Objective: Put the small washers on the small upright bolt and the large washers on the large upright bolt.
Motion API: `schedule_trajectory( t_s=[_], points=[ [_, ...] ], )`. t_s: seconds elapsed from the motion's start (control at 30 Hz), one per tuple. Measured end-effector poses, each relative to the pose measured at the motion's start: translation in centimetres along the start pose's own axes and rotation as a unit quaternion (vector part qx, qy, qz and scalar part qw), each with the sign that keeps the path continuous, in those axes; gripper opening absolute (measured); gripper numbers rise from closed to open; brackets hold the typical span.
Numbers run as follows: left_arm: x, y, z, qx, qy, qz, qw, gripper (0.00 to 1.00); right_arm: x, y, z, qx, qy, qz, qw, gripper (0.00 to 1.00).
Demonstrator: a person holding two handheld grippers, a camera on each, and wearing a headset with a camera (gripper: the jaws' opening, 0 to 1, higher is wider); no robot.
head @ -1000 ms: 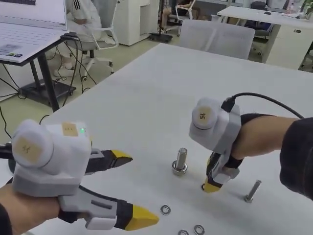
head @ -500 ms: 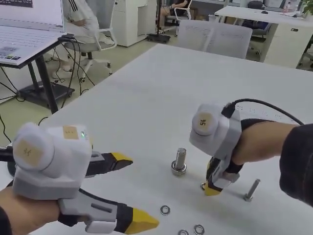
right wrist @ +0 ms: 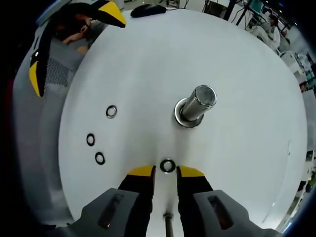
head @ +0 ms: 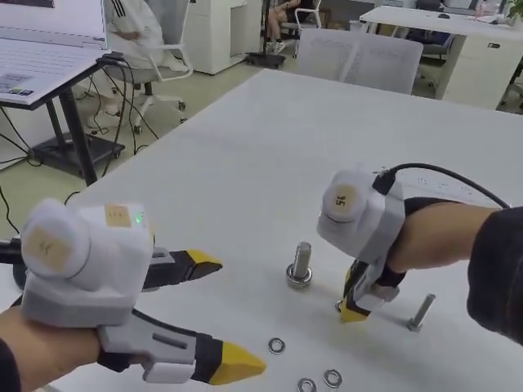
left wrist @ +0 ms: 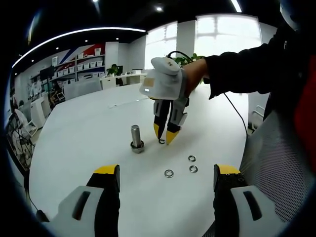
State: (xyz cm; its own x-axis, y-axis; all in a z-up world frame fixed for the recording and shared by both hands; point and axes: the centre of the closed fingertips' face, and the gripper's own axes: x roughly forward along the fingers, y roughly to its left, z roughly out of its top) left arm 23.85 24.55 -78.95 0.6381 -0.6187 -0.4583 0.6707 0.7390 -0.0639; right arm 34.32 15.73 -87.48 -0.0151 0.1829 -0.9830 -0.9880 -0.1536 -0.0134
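The large bolt (head: 301, 265) stands upright on the white table with a washer around its base. To its right stands the small bolt (head: 421, 313). Between them my right gripper (head: 351, 313) points down, its jaws nearly together and shut on a washer (right wrist: 168, 165) at the tips, just above the table. The same washer (left wrist: 161, 141) shows under the right gripper (left wrist: 164, 137) in the left gripper view, beside the large bolt (left wrist: 136, 138). Three loose washers (head: 277, 346) lie flat in front of the bolts. My left gripper (head: 225, 314) hovers wide open at the near left, holding nothing.
The white table (head: 245, 163) stretches away behind the bolts. A desk with a laptop (head: 49, 49) stands off to the left, and a grey chair (head: 359, 57) sits at the far table edge. A cable (head: 441, 173) runs from the right gripper.
The right gripper has lifted slightly and edged toward the large bolt, and a washer now shows at its tips. The left gripper has stayed put.
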Motion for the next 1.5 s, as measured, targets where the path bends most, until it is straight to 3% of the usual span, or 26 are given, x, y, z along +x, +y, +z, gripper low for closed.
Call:
schedule_trajectory(
  t_s=[1.17, 1.5],
  points=[
    [0.2, 0.0, -0.1, 0.002, 0.003, 0.000, 1.0000, 0.77, 0.0, -0.3, 0.1, -0.011, -0.002, -0.010, 0.9999, 0.14],
    [0.3, 0.0, -0.1, 0.002, 0.003, -0.002, 1.0000, 0.77, -1.1, -0.7, -0.1, -0.005, -0.007, -0.014, 0.9999, 0.13]
  ],
)
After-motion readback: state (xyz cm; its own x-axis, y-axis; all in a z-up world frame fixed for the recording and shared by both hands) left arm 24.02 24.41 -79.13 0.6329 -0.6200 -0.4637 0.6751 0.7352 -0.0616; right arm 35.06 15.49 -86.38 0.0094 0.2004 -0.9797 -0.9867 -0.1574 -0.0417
